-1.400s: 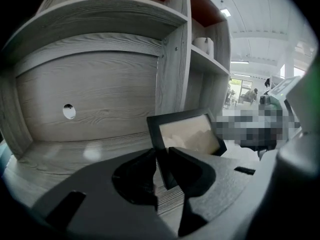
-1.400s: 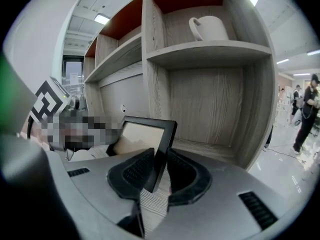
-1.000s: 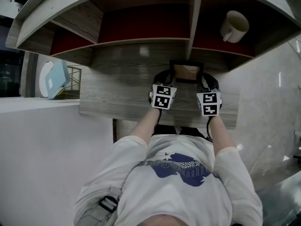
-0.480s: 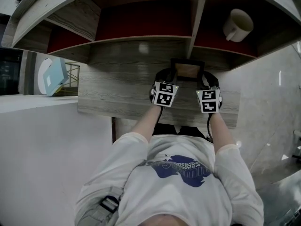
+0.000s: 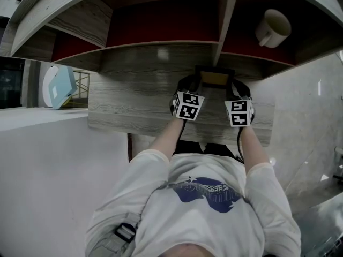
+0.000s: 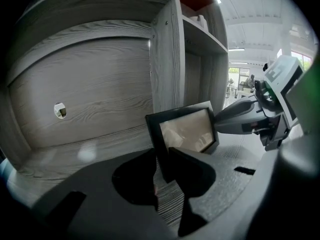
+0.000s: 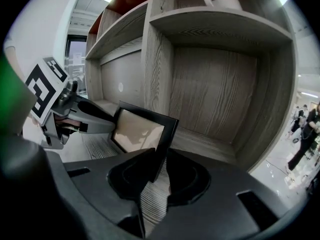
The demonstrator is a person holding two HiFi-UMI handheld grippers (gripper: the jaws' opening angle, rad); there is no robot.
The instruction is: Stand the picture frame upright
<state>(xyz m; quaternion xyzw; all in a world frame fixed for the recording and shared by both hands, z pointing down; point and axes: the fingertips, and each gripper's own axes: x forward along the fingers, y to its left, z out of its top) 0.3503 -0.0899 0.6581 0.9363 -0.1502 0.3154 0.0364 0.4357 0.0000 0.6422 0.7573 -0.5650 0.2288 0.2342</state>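
You had the picture frame (image 5: 215,79) clamped from both sides!
It stood near-upright on the wooden shelf (image 5: 134,103); your left gripper (image 6: 161,159) and right gripper (image 7: 160,159) were closing on its opposite edges.

Head view overhead; gripper views closely face the frame (image 6: 186,130).
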